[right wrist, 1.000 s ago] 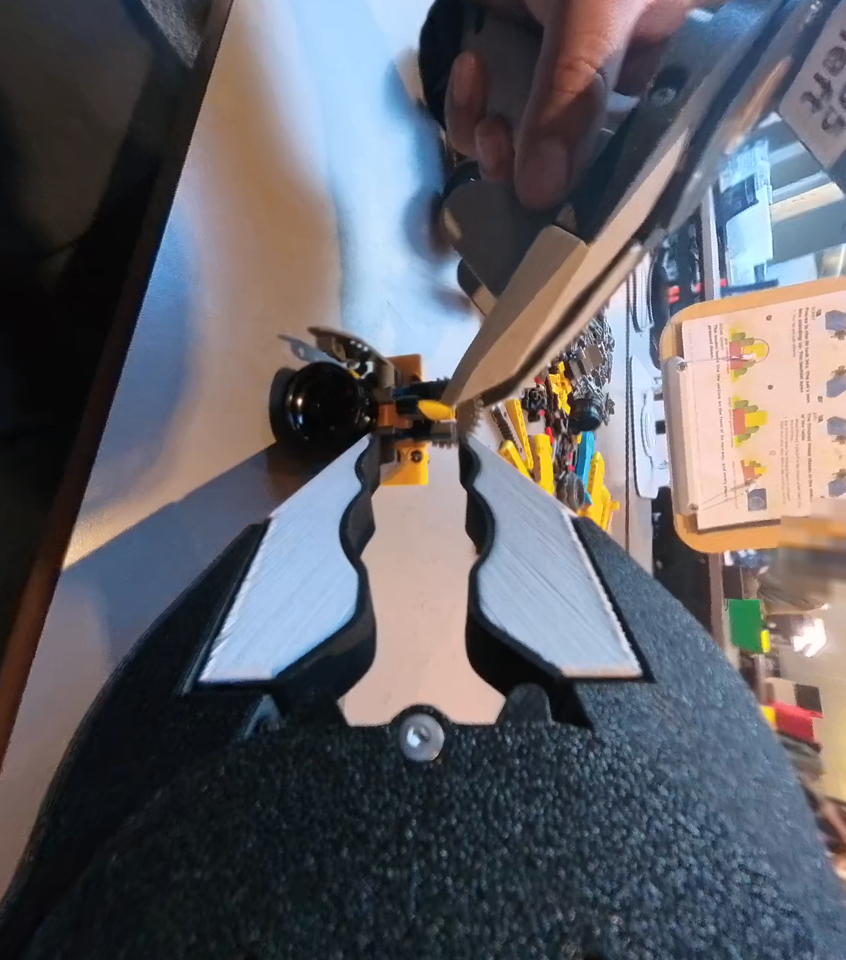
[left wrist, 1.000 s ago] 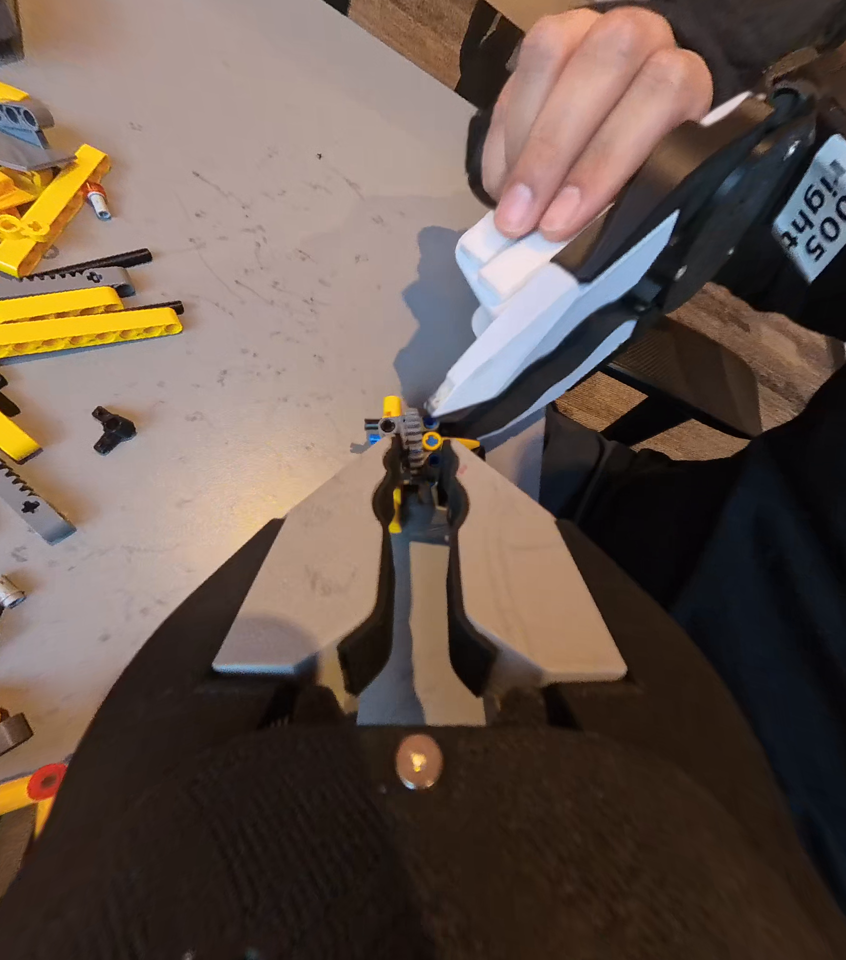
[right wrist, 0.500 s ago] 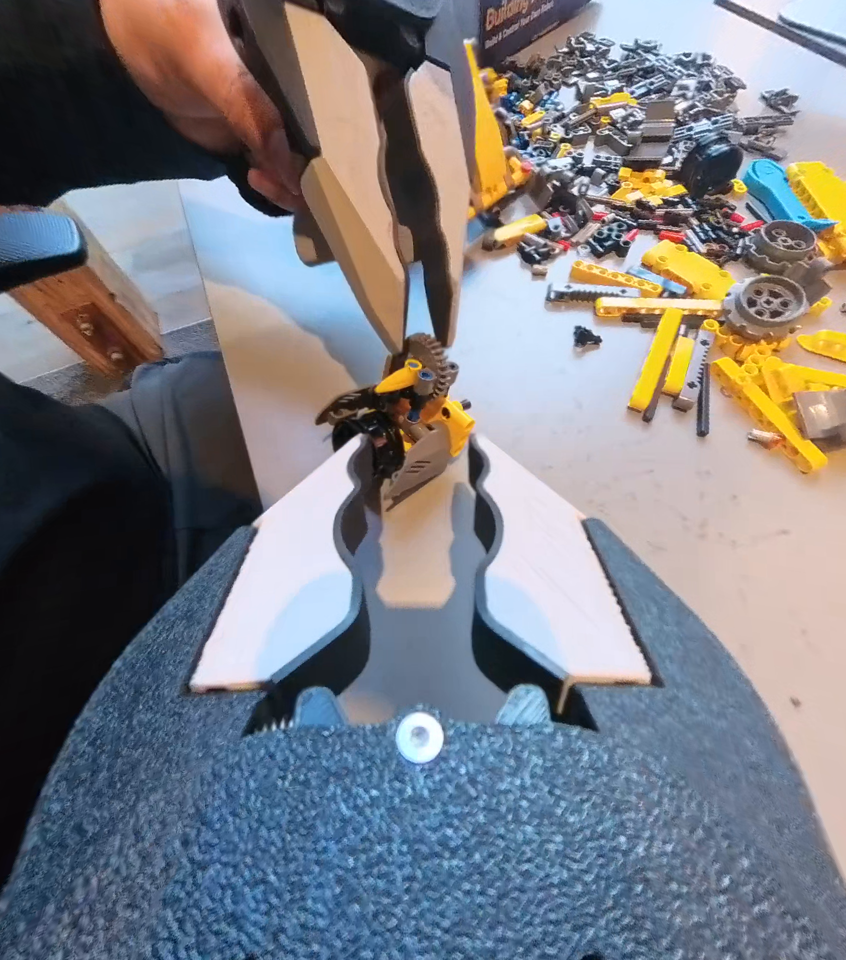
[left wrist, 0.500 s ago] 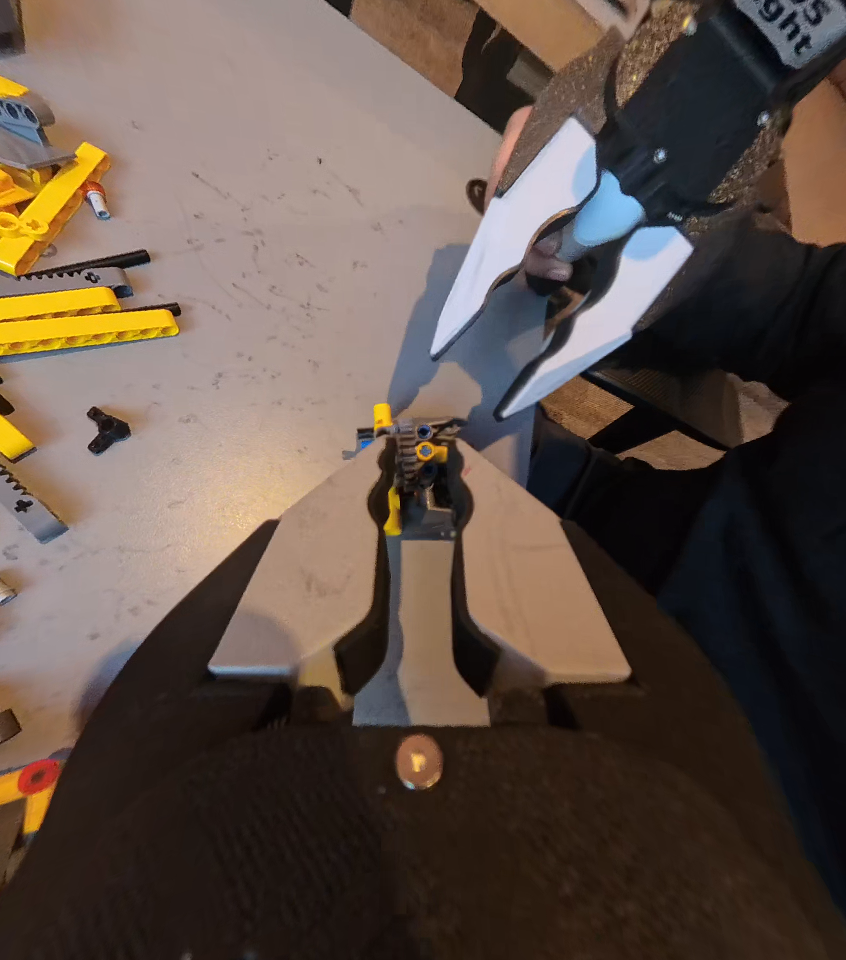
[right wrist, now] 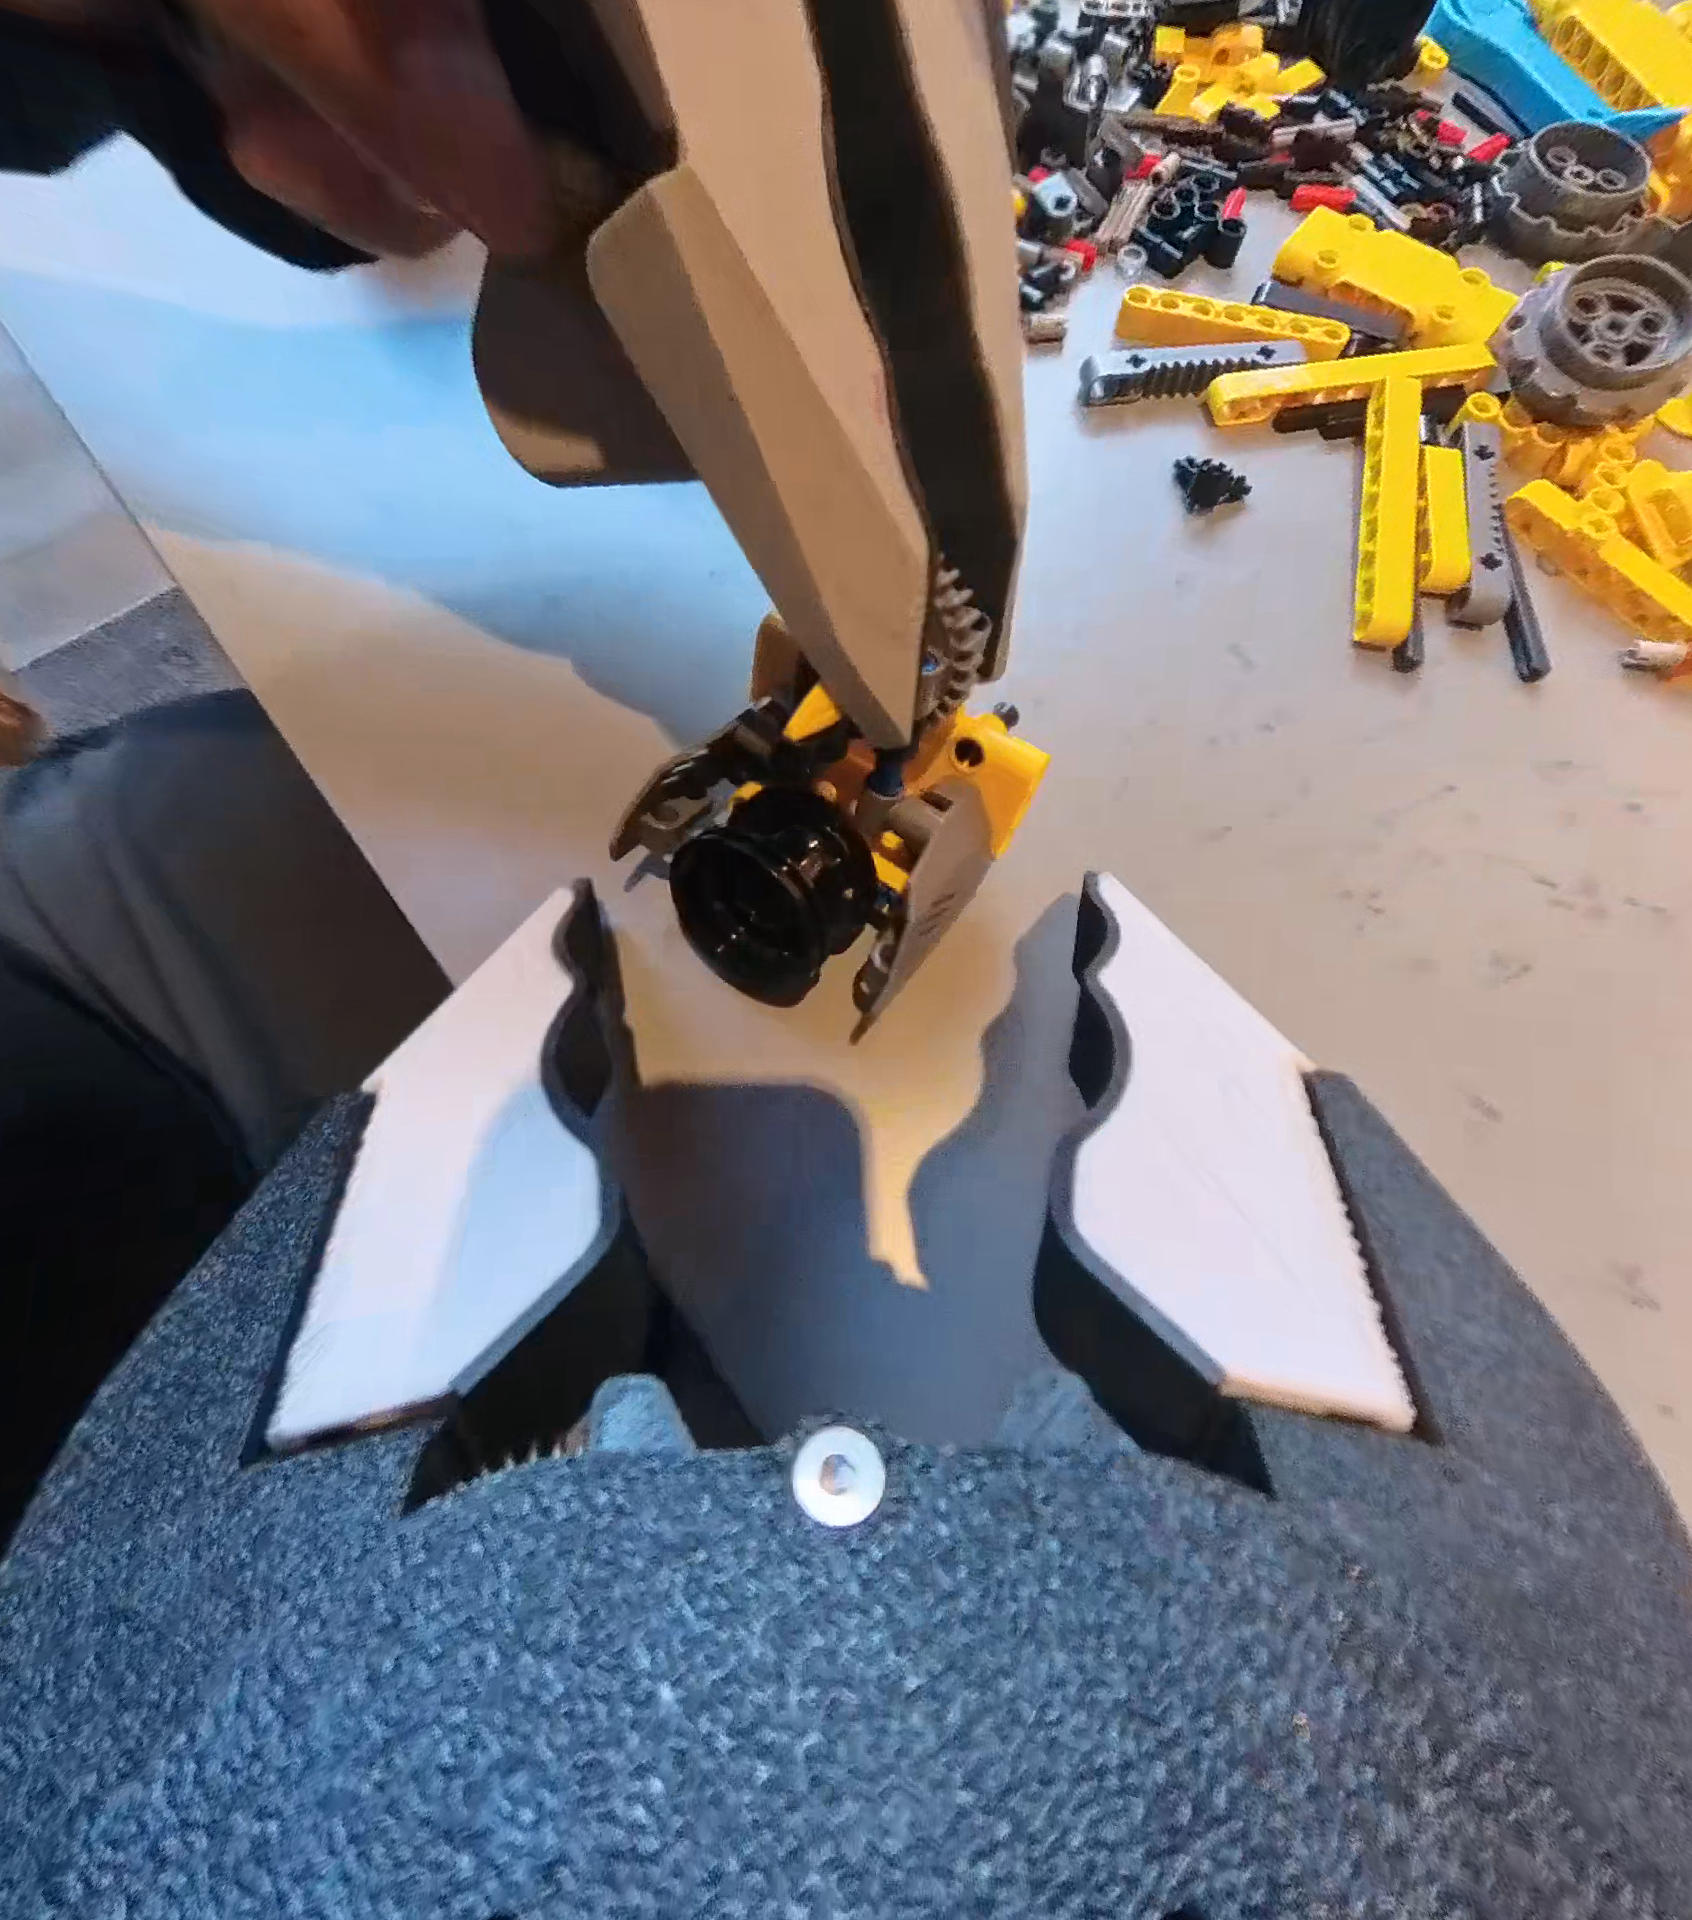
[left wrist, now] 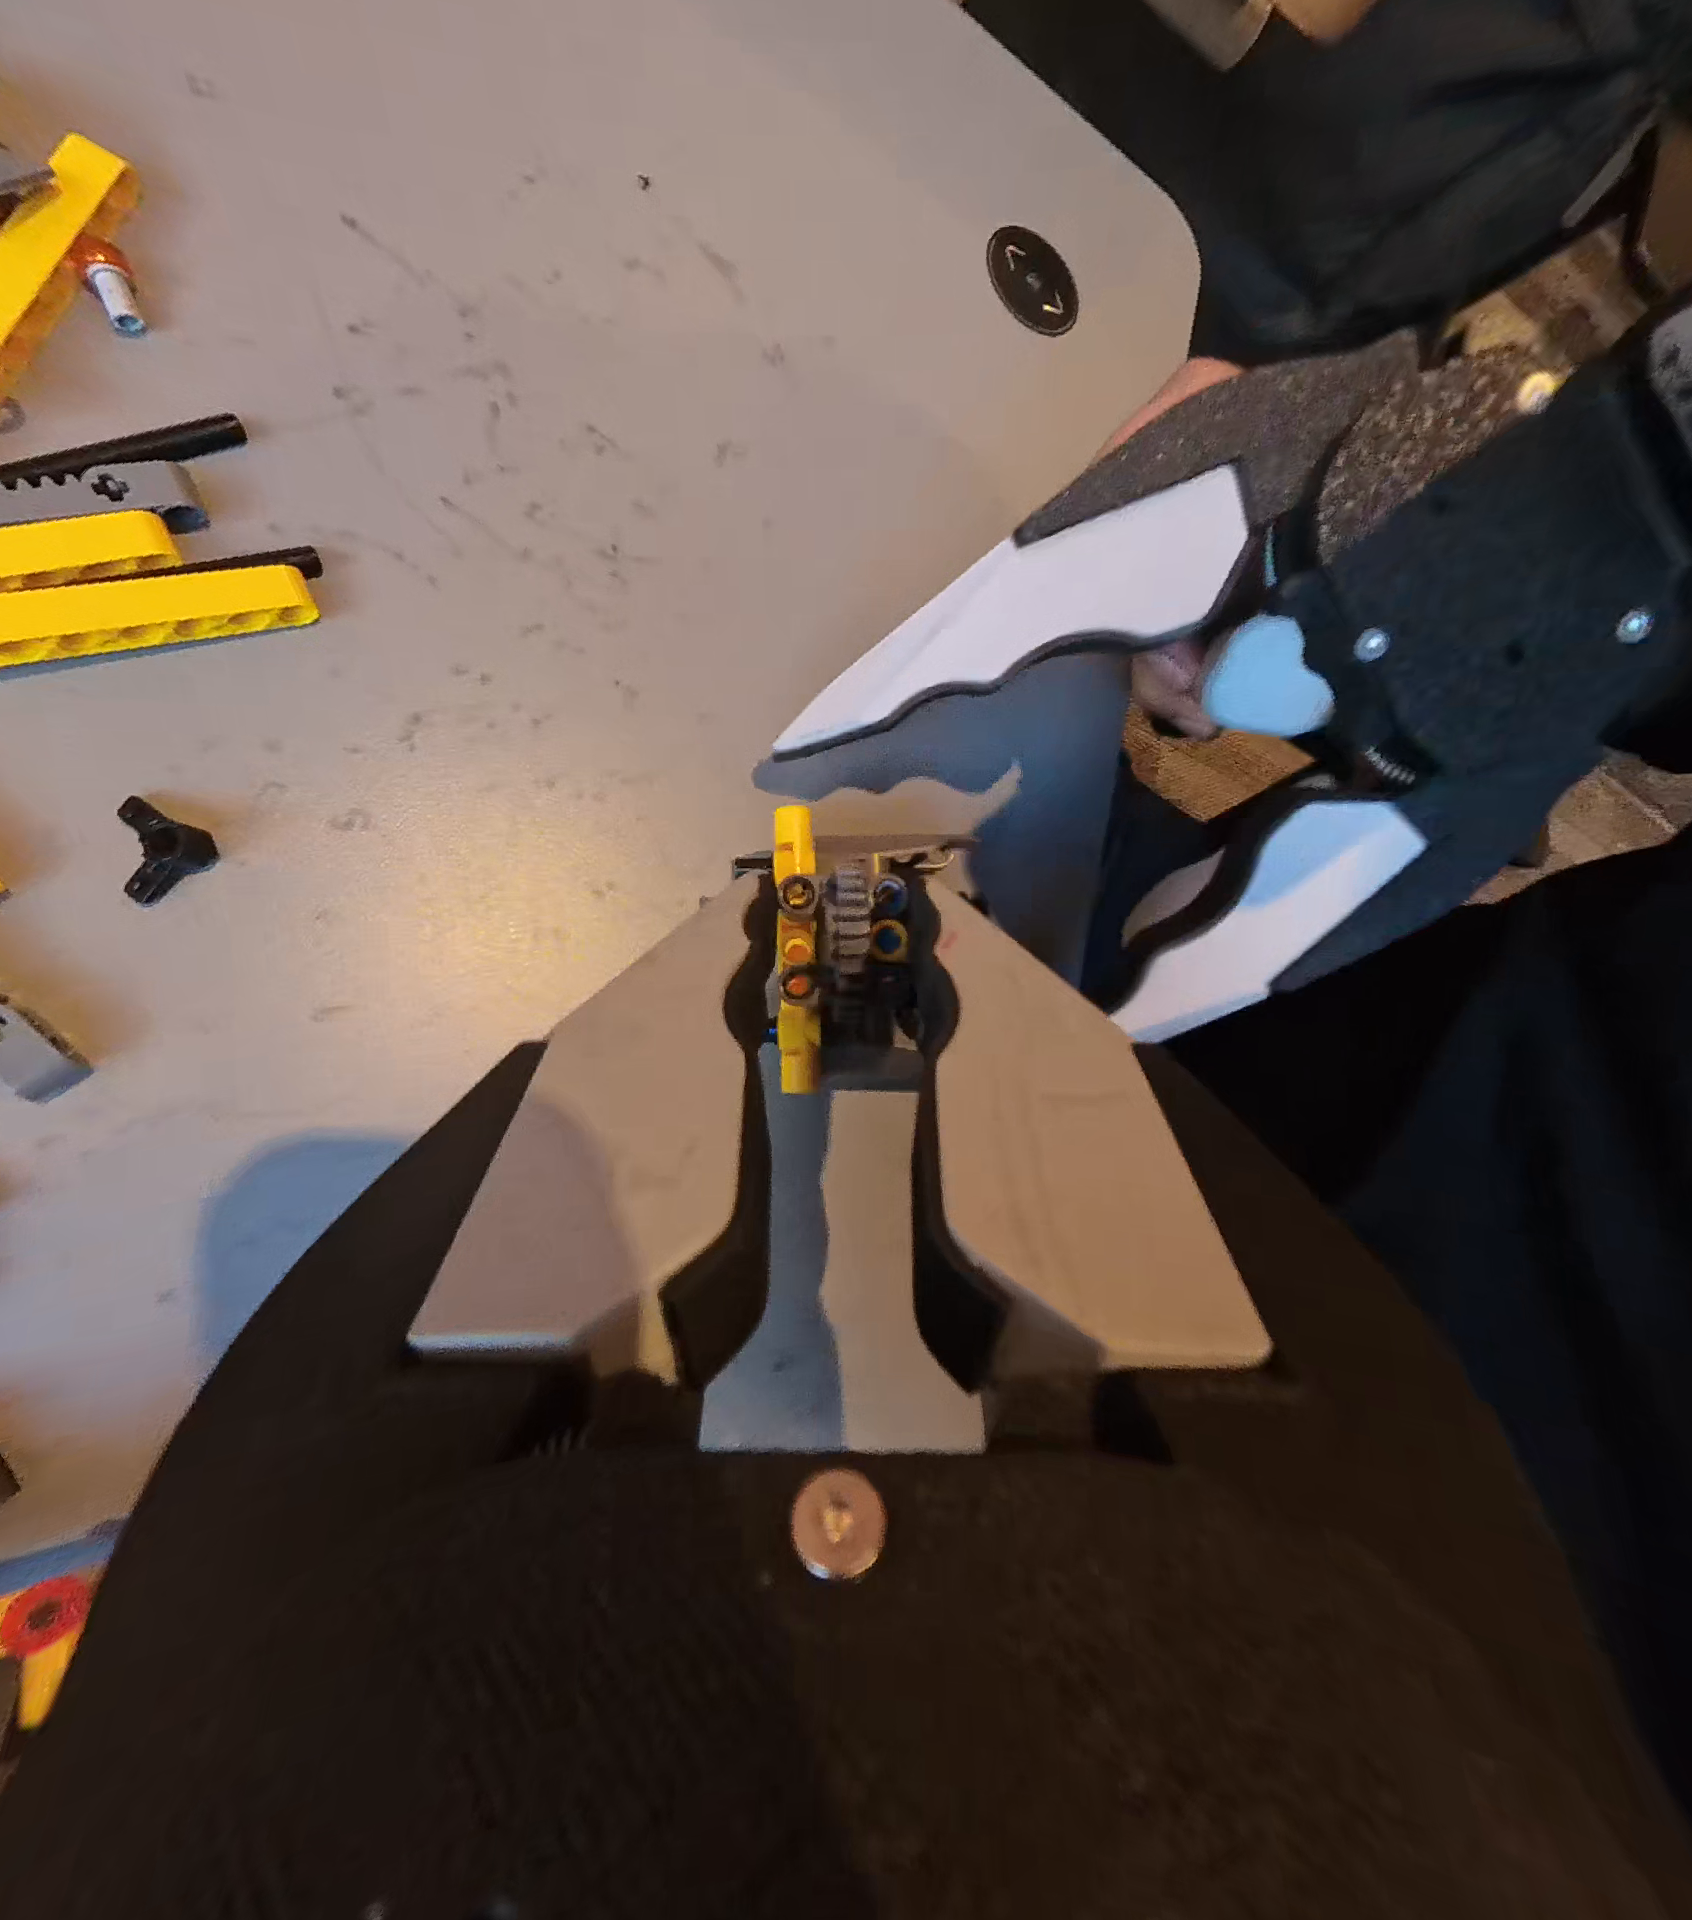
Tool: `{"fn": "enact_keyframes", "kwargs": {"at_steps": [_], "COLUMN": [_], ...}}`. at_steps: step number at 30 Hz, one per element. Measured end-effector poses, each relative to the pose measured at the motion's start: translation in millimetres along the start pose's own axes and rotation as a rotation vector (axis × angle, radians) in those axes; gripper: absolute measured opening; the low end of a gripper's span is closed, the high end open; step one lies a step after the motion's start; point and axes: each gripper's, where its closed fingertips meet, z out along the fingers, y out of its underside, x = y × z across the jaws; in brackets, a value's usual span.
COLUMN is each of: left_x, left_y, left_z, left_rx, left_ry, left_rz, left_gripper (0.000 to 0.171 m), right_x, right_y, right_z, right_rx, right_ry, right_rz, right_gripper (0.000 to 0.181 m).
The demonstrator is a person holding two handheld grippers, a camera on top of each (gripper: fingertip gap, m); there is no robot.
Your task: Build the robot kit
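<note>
We are clamping our left tongs (left wrist: 842, 914) tight on the small yellow-and-black brick assembly (right wrist: 821, 831) above the tabletop (left wrist: 509, 416); our right tongs (right wrist: 837, 914) are gaping wide, empty, just beside that assembly.

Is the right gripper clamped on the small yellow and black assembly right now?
No: the right gripper is open, short of the assembly, which the left gripper pinches.

Table (left wrist: 613, 416): matt grey laminate, scuffed. Left gripper (left wrist: 837, 914) body: rough black textured plastic, smooth matt grey finger plates, shiny metal screw (left wrist: 838, 1525). Small assembly (right wrist: 821, 842) w/ glossy black plastic wheel, yellow plastic. Loose bricks (right wrist: 1444, 416) at 1 o'clock: glossy plastic. Right gripper (right wrist: 837, 904): grainy shell, smooth white plates.
</note>
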Motion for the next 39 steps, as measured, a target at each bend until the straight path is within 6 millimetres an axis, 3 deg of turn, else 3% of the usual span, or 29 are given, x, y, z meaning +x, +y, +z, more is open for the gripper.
{"fn": "enact_keyframes", "kwargs": {"at_steps": [3, 8, 12, 19, 23, 29, 33, 39], "left_x": [1.3, 2.9, 1.0, -6.1, -13.9, -0.2, -1.3, 10.5], "left_y": [1.9, 2.8, -1.7, -12.4, 4.1, 37.9, 43.8, 48.5], "left_z": [-1.0, -0.5, -3.9, -30.6, -40.4, -27.0, -16.7, -6.8], "left_rx": [0.016, 0.079, 0.102, 0.163, 0.194, 0.171, 0.140, 0.153], "left_ry": [-0.028, -0.044, -0.054, -0.115, -0.126, -0.036, -0.067, -0.026], "left_rz": [-0.008, -0.060, -0.079, -0.052, -0.084, -0.052, 0.036, 0.055], "left_gripper": [0.023, 0.023, 0.033, 0.045, 0.052, 0.058, 0.058, 0.054], "right_x": [-5.5, -9.1, -10.6, -12.0, -8.6, -6.0, 3.9, 8.0], "right_y": [-1.5, -2.0, -1.8, 2.5, 7.1, 10.2, 25.1, 30.8], "right_z": [5.1, 6.8, 5.4, 1.9, -6.5, -35.7, -45.3, -52.1], "right_rx": [0.014, 0.017, 0.024, 0.039, 0.074, 0.183, 0.136, 0.151], "right_ry": [-0.004, 0.012, -0.005, 0.014, 0.047, 0.023, 0.075, 0.063], "right_rz": [-0.004, -0.026, -0.013, 0.033, 0.050, 0.077, 0.050, -0.008], "right_gripper": [0.078, 0.083, 0.083, 0.089, 0.090, 0.086, 0.086, 0.082]}}
